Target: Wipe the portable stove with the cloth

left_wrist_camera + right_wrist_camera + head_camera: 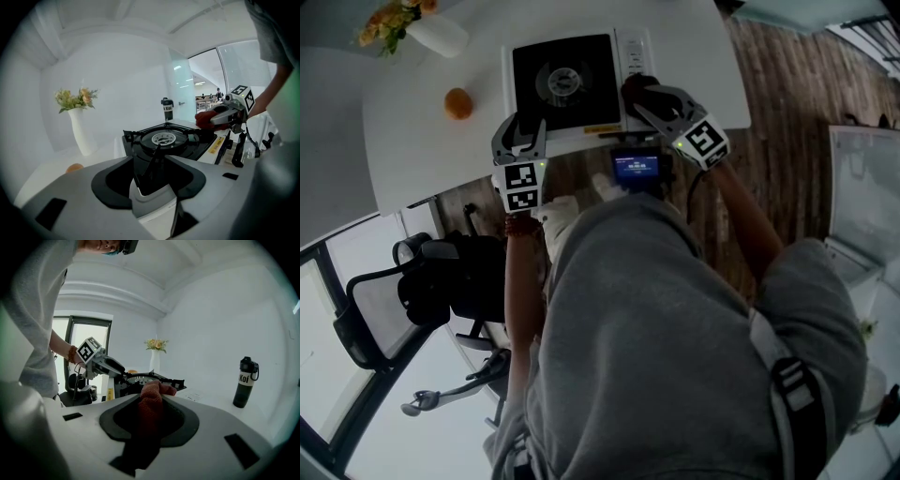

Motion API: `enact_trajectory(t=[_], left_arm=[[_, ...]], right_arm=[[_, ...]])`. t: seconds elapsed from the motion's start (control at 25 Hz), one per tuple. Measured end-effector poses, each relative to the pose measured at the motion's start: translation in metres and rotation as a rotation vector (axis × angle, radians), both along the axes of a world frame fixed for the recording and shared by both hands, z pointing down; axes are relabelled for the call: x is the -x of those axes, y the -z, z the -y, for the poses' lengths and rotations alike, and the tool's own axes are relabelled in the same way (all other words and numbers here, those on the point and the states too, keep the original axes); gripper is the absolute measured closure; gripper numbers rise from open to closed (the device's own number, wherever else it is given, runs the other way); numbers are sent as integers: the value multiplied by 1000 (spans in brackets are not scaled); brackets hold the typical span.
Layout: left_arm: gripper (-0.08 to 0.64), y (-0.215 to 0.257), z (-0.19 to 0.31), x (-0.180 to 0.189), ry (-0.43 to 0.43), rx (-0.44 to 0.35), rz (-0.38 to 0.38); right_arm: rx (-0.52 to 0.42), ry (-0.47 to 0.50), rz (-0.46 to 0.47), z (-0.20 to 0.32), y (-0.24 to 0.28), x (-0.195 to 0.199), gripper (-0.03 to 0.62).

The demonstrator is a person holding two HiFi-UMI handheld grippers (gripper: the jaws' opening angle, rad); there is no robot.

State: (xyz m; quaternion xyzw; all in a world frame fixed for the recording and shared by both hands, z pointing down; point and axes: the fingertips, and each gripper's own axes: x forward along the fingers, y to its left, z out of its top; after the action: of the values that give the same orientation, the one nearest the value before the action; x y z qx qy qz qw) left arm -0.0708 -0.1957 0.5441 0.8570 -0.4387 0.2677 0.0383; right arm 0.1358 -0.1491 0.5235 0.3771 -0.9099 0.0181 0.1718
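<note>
The portable stove, white with a black top and a round burner, stands on the white table. My left gripper is at the stove's front left corner. In the left gripper view its jaws are closed on the stove's front rim. My right gripper is shut on a dark red cloth at the stove's front right, by the control panel. In the right gripper view the cloth bunches out between the jaws toward the stove.
An orange and a white vase of flowers stand left of the stove. A dark bottle stands on the table beyond it. A small device with a lit blue screen hangs at the table's front edge. A black office chair is lower left.
</note>
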Motion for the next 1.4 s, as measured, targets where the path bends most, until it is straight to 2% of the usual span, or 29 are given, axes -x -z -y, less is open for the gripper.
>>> enact_trajectory(t=[0.36, 0.52, 0.68, 0.84, 0.96, 1.08, 1.16, 1.28, 1.4], left_arm=[[347, 0, 0, 0, 4, -6, 2], [347, -1, 1, 0, 1, -1, 4], [347, -1, 0, -1, 0, -6, 2], [347, -1, 0, -1, 1, -13, -2], [345, -1, 0, -2, 2, -17, -1], [346, -1, -1, -2, 2, -19, -2], [346, -1, 0, -1, 0, -18, -3], [345, 1, 0, -2, -3, -25, -7], [347, 2, -1, -2, -4, -27, -8]], right_arm=[[25, 10, 32, -26, 1, 4, 483], [98, 29, 134, -27, 16, -2, 483], [19, -78, 189, 16, 44, -38, 480], [-33, -251, 152, 85, 49, -78, 480], [5, -337, 111, 125, 33, -92, 480], [97, -335, 38, 144, 8, -80, 480], [151, -329, 40, 148, -3, -70, 480], [163, -367, 76, 147, -3, -70, 480], [139, -351, 16, 142, -2, -62, 482]])
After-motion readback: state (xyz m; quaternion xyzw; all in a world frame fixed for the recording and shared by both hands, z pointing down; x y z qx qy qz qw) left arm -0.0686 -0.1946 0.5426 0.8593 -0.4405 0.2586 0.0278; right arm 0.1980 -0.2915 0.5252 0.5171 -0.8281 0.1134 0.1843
